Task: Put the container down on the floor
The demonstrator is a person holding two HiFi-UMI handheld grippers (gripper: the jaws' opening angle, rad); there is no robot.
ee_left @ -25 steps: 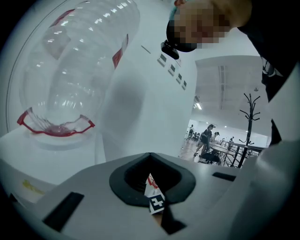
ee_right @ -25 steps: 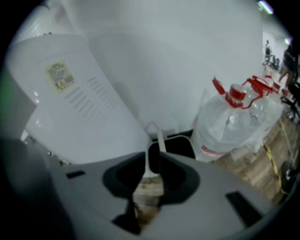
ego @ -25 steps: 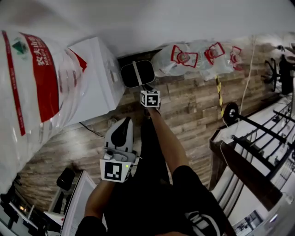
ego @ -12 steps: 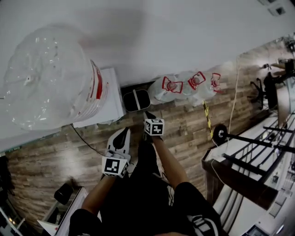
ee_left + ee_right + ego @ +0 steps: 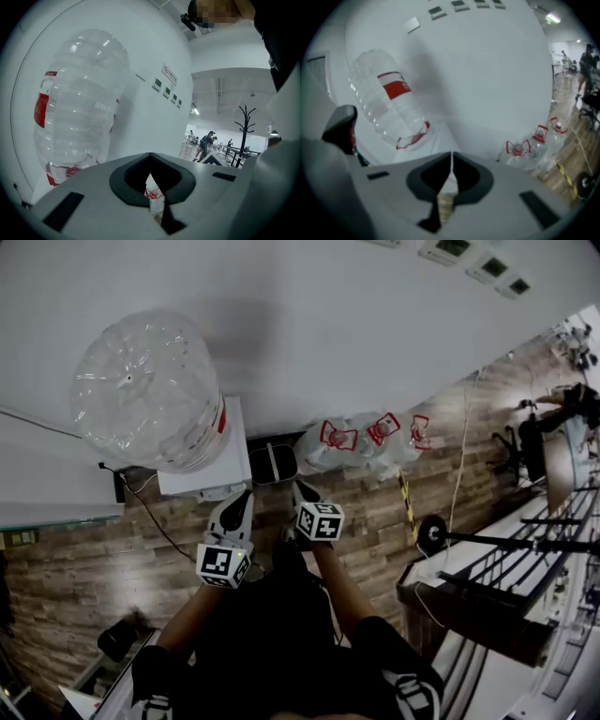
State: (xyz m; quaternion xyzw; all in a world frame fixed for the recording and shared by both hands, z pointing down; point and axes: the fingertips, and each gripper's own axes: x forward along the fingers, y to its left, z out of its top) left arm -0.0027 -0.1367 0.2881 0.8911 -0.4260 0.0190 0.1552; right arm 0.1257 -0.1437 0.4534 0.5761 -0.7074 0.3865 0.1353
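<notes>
Black container (image 5: 273, 464) sits on the wood floor (image 5: 375, 521) by the wall, btw the white box (image 5: 234, 442) w/ the big water bottle (image 5: 145, 390) and the clear bottles (image 5: 361, 442) w/ red tops. Right gripper (image 5: 301, 489) was down by it a sec ago. Now it's up high & its jaws just closed on nothing. Left gripper (image 5: 240, 497) is up too, jaws together, empty. Job looks done.
</notes>
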